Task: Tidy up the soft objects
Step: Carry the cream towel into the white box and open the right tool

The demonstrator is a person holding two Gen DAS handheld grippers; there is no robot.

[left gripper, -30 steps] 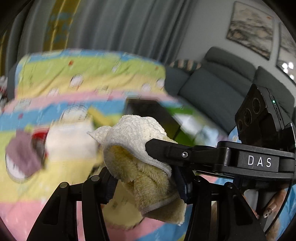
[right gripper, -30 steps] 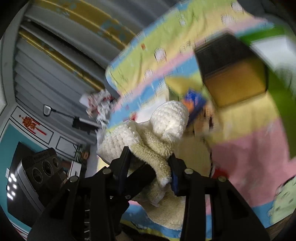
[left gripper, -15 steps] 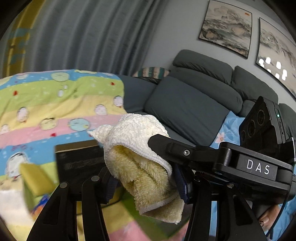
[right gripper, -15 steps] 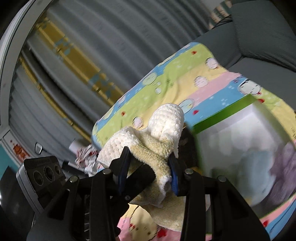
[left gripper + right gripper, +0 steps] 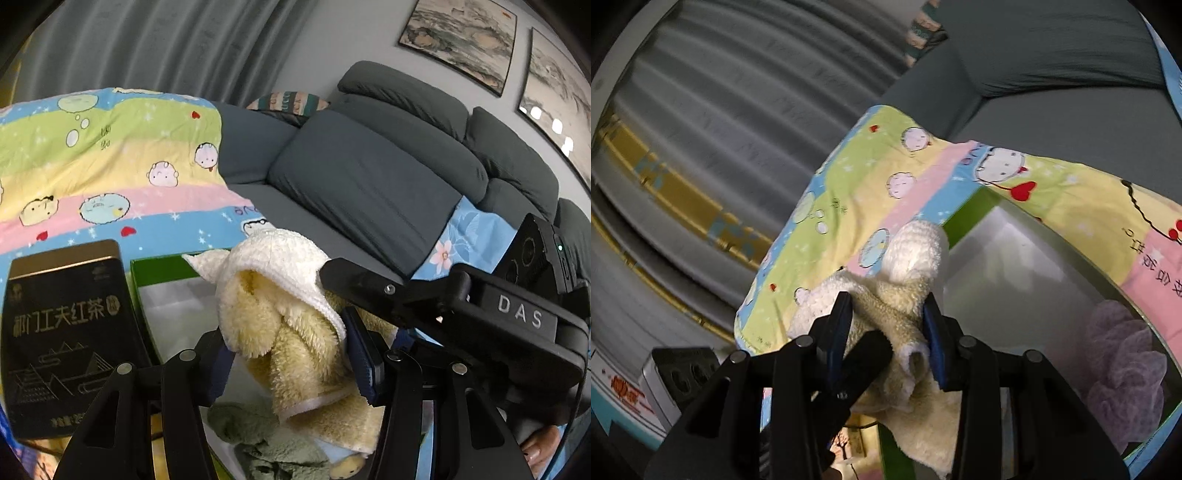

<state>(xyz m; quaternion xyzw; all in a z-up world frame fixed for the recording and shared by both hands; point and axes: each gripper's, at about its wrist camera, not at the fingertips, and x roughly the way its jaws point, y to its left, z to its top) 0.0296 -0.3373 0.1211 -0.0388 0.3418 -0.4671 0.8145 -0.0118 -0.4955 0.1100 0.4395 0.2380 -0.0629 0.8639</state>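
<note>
Both grippers clamp the same cream-yellow fleecy towel (image 5: 291, 325), L gripper (image 5: 291, 354) pinching one bunched end, R gripper (image 5: 888, 339) the other. Towel hangs over the green-rimmed box (image 5: 159, 264) w/ white inside, on the cartoon-print blanket (image 5: 110, 173). Olive cloth (image 5: 269, 439) and lilac fluffy cloth (image 5: 1123, 376) lie in the box; black tea tin (image 5: 62, 332) stands just beside it.

So both views swung sideways across the cartoon-print bedsheet (image 5: 110, 173) in the last second. A second ago the black tea box (image 5: 62, 332) sat behind the towel in the left view; now it's out at 9 o'clock. The green-rimmed box with the pale lining (image 5: 162, 291) has slid in under the fluffy cream-yellow towel (image 5: 280, 317). In the right view, a purple fuzzy cloth (image 5: 1123, 373) now shows inside it at 4 o'clock, and the blur's gone.
</note>
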